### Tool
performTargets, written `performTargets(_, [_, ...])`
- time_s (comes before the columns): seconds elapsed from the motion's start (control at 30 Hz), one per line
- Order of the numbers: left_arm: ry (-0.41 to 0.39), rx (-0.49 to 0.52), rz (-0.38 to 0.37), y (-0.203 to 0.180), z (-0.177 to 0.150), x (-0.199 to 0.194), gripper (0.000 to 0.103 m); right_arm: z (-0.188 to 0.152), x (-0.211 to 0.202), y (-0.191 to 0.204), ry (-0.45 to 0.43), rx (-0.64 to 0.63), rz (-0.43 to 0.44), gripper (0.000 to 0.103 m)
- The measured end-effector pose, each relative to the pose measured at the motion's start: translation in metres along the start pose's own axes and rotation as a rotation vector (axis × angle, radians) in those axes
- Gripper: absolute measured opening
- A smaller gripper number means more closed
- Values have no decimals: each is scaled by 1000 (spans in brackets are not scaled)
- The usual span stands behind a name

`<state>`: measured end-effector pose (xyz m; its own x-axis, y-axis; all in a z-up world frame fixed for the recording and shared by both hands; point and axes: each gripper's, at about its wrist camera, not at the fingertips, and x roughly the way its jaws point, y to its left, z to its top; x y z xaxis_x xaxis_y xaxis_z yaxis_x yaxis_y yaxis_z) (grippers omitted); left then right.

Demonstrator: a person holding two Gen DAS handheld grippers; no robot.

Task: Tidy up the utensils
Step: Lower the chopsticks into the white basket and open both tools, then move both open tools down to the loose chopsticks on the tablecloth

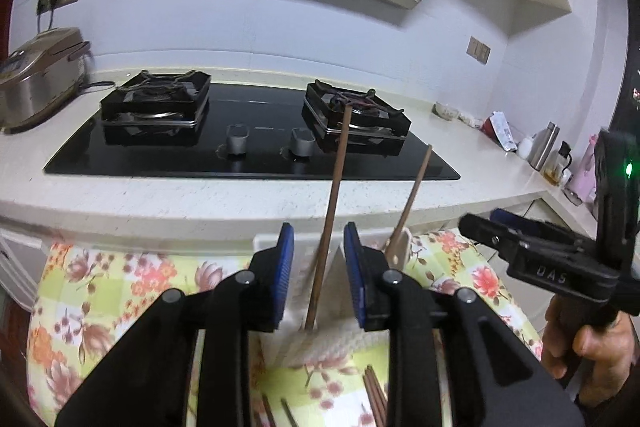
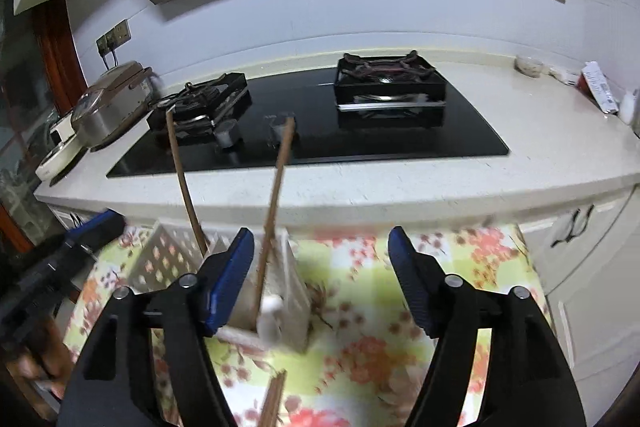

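Note:
My left gripper point(image 1: 319, 259) stands open around an upright brown chopstick point(image 1: 334, 195); its blue pads are apart from it on both sides. This chopstick stands in a white lattice utensil holder point(image 2: 168, 259) on a floral tablecloth point(image 2: 360, 307). A second chopstick point(image 2: 276, 187) leans in the same holder, just inside the left pad of my right gripper point(image 2: 322, 279), whose jaws are wide open and touch nothing. More brown chopsticks point(image 1: 376, 399) lie on the cloth below the grippers. My right gripper point(image 1: 484, 221) shows at the right of the left wrist view, held by a hand point(image 1: 580, 339).
Behind the cloth-covered table runs a pale counter point(image 1: 200, 195) with a black gas hob point(image 1: 248, 131) and two burners. A rice cooker point(image 1: 40, 75) stands at its left. Bottles and packets point(image 1: 540, 147) crowd its right end. White cabinet doors point(image 2: 580, 247) are below.

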<state>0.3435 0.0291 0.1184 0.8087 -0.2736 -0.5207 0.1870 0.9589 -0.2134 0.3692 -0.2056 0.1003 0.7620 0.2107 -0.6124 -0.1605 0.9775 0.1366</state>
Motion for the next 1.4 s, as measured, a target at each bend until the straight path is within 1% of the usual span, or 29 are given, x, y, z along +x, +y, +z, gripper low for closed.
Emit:
performTargets(0.1, [10, -13, 5, 7, -23, -18, 25, -29, -6, -7, 19, 12, -2, 67])
performTargets(0.27, [61, -37, 36, 18, -74, -40, 25, -92, -5, -8, 102, 11, -5, 67])
performTargets(0.43, [134, -51, 92, 24, -133, -48, 25, -156, 0, -7, 189, 44, -14, 67])
performTargets(0.53, [187, -54, 108, 27, -165, -48, 25, -179, 7, -3, 240, 57, -26, 67])
performTargets(0.63, [220, -79, 116, 34, -185, -47, 25, -189, 15, 11, 268, 16, -47, 67])
performTargets(0.7, [231, -81, 129, 37, -190, -46, 25, -194, 20, 22, 285, -3, -42, 67])
performTargets(0.8, [232, -86, 127, 38, -189, -46, 25, -197, 27, 32, 296, -31, -60, 67])
performTargets(1.0, [242, -85, 117, 38, -188, -41, 25, -197, 30, 34, 298, -55, -52, 67])
performTargets(1.1, [256, -68, 119, 34, -190, -37, 25, -196, 30, 34, 297, -73, -43, 66])
performTargets(1.13, [257, -60, 120, 32, -190, -36, 25, -196, 30, 33, 298, -80, -38, 63])
performTargets(1.23, [271, -35, 122, 27, -192, -34, 25, -196, 29, 32, 299, -98, -11, 58])
performTargets(1.3, [293, -16, 133, 25, -194, -29, 25, -196, 29, 34, 300, -106, 1, 56])
performTargets(1.33, [314, 3, 154, 22, -197, -24, 25, -196, 29, 35, 300, -113, 10, 53])
performTargets(1.37, [322, 12, 163, 21, -199, -22, 25, -197, 28, 36, 301, -117, 20, 49])
performTargets(1.4, [330, 16, 167, 21, -201, -21, 25, -197, 27, 37, 303, -120, 29, 47])
